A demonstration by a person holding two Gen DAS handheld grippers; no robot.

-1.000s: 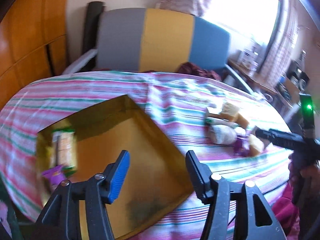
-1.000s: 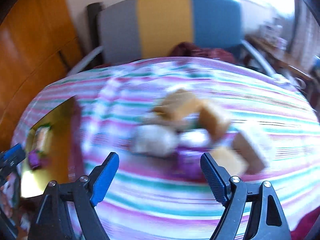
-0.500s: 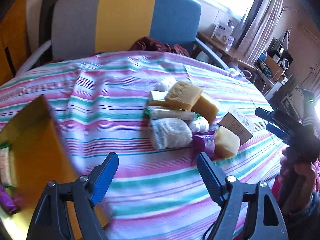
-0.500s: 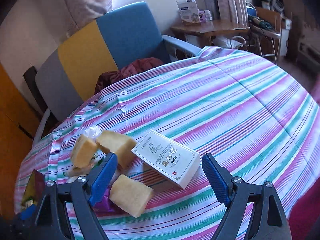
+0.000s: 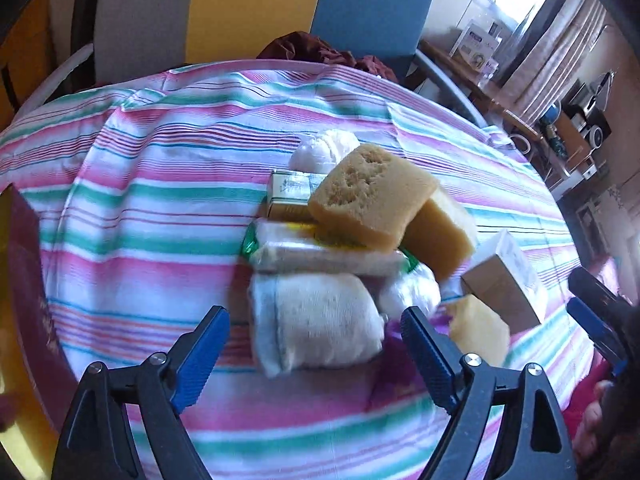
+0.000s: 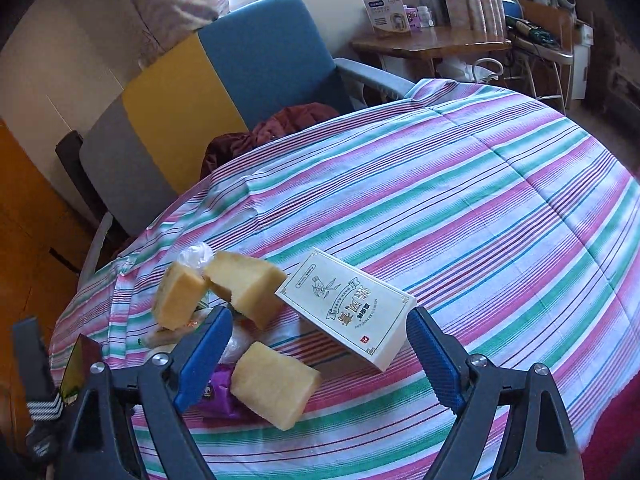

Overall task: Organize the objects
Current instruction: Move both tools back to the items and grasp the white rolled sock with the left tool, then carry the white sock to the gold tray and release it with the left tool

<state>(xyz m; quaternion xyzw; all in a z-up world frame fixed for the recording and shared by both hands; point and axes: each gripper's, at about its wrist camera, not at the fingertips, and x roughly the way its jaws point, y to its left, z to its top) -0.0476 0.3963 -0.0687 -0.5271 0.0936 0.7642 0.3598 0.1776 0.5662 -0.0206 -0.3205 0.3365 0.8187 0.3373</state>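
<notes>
The left gripper [image 5: 314, 344], jaws spread wide and holding nothing, hovers low over the striped tablecloth [image 5: 160, 208] with a white cloth-wrapped bundle [image 5: 316, 322] lying straight ahead between its blue fingers [image 5: 202, 354]; the bundle's long axis runs across the gap, roughly from finger to finger. The right gripper [image 6: 320, 350], likewise open and empty, faces the same heap from the other side, with a white printed carton [image 6: 348, 306] lying flat ahead of it, its long axis running diagonally from upper left to lower right, the near corner close to the right-hand finger. The gold-lined box [image 5: 16, 280] that appears to be the destination shows only as an edge at the far left of the left wrist view. In the pile behind the bundle sit a long wrapped bar [image 5: 328, 256], a large porous sponge [image 5: 370, 196] resting on top, a second sponge [image 5: 438, 232] and a smaller one [image 6: 274, 384] beside a purple packet [image 6: 220, 394]. By this reading the left gripper is nearer the bundle, the right nearer the carton.
</notes>
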